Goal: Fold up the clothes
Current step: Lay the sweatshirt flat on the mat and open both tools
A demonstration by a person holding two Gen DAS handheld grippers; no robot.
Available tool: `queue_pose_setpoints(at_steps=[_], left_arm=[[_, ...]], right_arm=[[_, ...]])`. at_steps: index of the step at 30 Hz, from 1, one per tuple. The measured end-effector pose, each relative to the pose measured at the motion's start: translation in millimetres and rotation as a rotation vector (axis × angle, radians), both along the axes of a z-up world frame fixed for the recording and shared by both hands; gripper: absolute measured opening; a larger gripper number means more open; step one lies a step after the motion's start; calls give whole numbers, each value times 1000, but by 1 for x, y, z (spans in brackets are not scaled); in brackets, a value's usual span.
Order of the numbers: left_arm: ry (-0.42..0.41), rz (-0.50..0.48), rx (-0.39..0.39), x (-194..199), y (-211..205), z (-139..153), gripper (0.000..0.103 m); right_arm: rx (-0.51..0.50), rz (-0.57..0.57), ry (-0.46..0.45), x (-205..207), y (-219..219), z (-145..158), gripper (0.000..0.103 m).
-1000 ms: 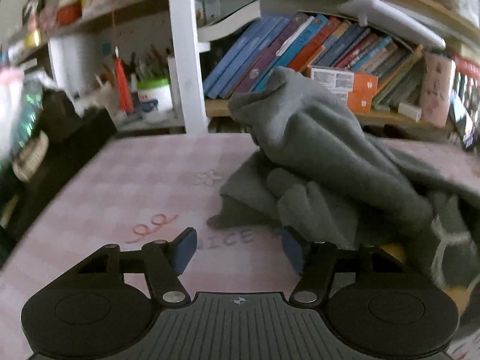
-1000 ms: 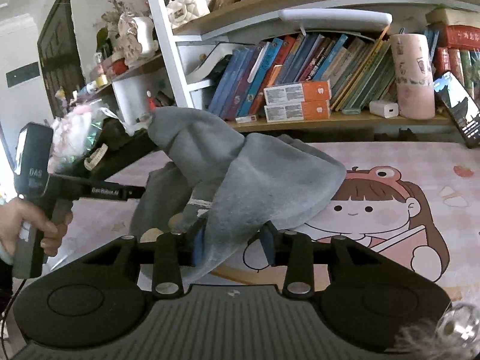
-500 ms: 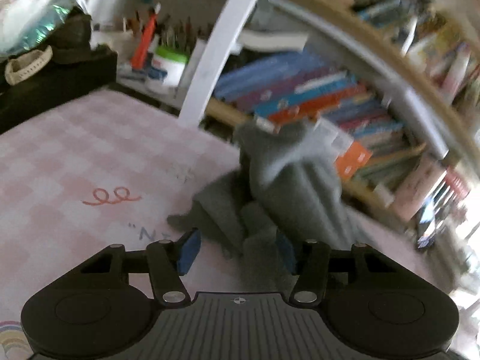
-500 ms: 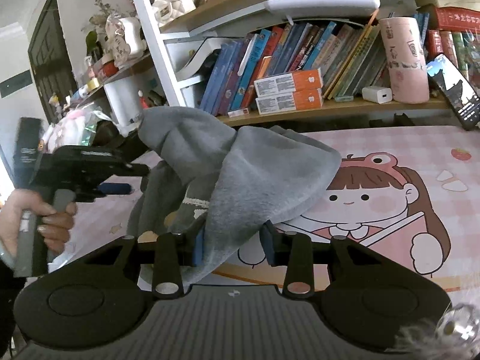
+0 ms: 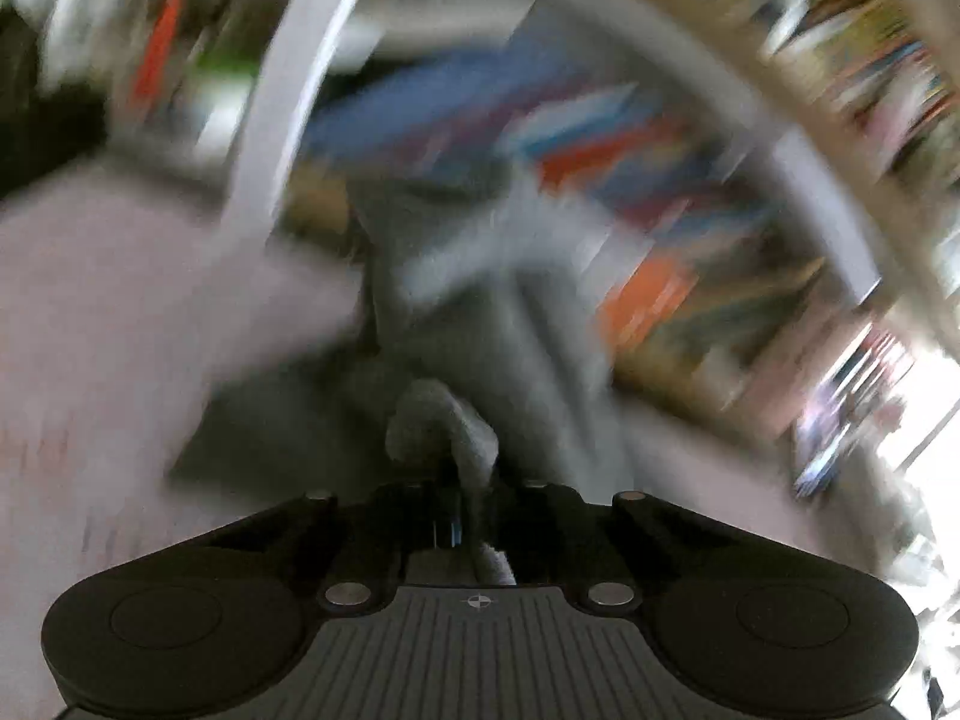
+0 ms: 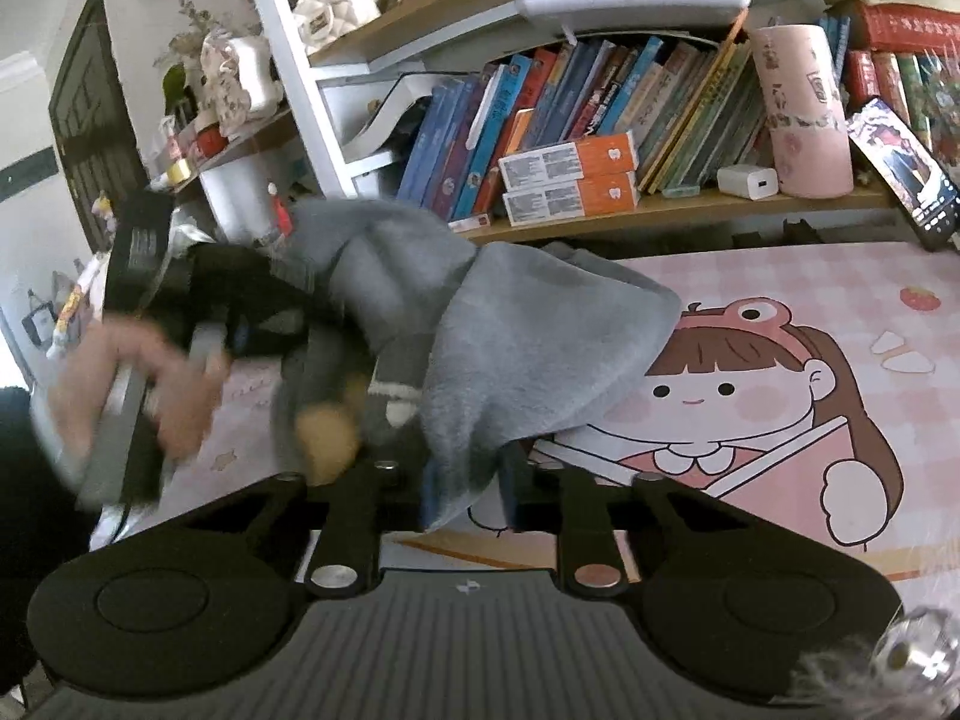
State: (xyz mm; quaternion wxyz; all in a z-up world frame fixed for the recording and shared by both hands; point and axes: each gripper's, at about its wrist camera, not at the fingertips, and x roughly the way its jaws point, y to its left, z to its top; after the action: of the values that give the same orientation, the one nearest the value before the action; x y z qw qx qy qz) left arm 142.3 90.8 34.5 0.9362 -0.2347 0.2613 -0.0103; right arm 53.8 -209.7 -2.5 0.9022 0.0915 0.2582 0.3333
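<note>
The grey fleece garment [image 6: 528,348] is bunched and lifted over the near-left part of the worktop [image 6: 840,324], which is covered by a pink checked mat printed with a cartoon girl in a frog hat. The right claw [image 6: 465,489] sits at the near edge of the right wrist view with a hanging fold of the garment between its blue pads; its jaws are closing and the pads appear to press on the cloth. A darker patterned part of the garment with a tan patch and pale stripes hangs to the left of that fold. The left claw [image 5: 462,516] is clenched tight on a bunched tuft of the same grey fleece, seen clearly at the near centre of the left wrist view; the rest of that view is heavily blurred. In the right wrist view the left claw's black body [image 6: 198,300] shows at the far left against the garment's upper edge, gripped by a blurred hand [image 6: 132,390]. Beyond the worktop stands a wooden bookshelf with white uprights [image 6: 660,210], carrying a row of leaning books [image 6: 600,102], two stacked orange and white boxes [image 6: 570,180], a pink cylindrical container [image 6: 804,114] and a small white charger block [image 6: 747,180].
</note>
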Motion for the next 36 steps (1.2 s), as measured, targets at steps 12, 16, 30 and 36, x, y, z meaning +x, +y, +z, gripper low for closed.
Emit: queue_pose_setpoints(at_steps=[12, 16, 30, 36], left_arm=[[-119, 166, 152, -132, 49, 33, 6], [63, 238, 55, -169, 90, -23, 7], [155, 287, 184, -198, 109, -26, 14], [118, 361, 285, -216, 109, -11, 43]], right_arm=[[140, 60, 72, -1, -9, 9, 33], [89, 109, 72, -7, 2, 7, 40], [71, 99, 64, -7, 4, 5, 61], [66, 90, 72, -5, 4, 4, 62]])
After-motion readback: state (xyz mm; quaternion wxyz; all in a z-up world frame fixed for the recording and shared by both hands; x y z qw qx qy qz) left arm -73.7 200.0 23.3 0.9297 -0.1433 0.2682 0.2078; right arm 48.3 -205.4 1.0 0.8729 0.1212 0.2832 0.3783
